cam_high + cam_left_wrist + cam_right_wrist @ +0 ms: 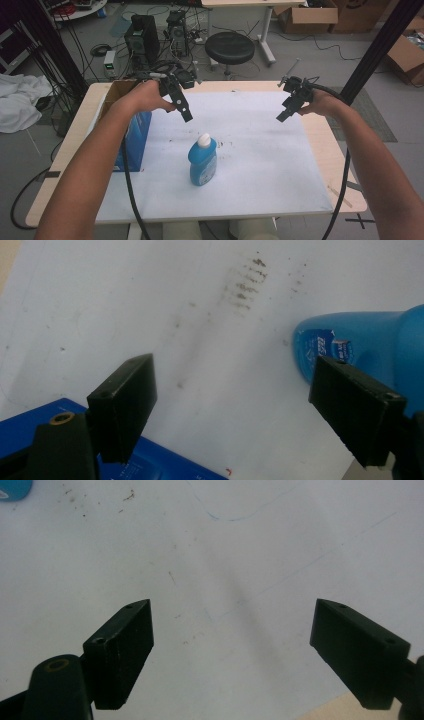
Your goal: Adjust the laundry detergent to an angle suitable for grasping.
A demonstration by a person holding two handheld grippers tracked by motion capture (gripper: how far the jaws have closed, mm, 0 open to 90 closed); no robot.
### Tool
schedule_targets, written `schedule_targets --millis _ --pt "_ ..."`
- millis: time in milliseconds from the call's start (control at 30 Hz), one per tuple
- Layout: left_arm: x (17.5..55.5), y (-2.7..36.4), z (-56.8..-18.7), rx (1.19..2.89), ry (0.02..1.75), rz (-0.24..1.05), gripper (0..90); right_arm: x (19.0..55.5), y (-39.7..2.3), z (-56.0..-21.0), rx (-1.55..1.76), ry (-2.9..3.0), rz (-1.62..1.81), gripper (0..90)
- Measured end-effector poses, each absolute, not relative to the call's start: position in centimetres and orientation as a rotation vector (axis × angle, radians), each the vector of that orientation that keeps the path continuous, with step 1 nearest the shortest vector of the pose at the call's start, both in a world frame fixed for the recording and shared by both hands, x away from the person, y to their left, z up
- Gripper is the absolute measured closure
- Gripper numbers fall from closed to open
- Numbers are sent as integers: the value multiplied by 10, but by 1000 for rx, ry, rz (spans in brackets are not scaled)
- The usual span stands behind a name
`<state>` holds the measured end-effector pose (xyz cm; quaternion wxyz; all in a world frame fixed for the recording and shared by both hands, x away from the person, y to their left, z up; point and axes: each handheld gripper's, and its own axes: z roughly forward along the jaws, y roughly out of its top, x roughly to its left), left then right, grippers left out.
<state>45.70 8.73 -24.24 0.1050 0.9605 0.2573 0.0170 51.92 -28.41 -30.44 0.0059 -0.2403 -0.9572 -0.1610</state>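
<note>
The blue bottle (203, 161) stands upright near the middle of the white sheet (260, 150) on the worktop, untouched. Above and to its far left hovers the left gripper (183, 111), jaws spread, nothing between them. Far right, the right gripper (283, 115) hangs, jaws spread too. A blue box (134, 140) sits left. No grasp yet; everything remains to do.

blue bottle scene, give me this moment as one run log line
left gripper: open, raised beyond blue bottle | right gripper: open, over white sheet | blue bottle: upright, untouched | blue box: at sheet's left edge
</note>
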Motion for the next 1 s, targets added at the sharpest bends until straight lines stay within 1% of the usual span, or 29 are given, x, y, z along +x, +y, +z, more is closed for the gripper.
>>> schedule_targets --millis 233,467,1000 --pt "456 87 -242 2831 754 54 198 518 -283 -304 -749 -3001 -511 170" --pt "456 89 -240 2821 786 56 191 516 -282 -304 -740 -3002 -513 168" --pt "446 88 -233 2801 815 100 195 510 -285 -301 -735 -3009 -531 168"
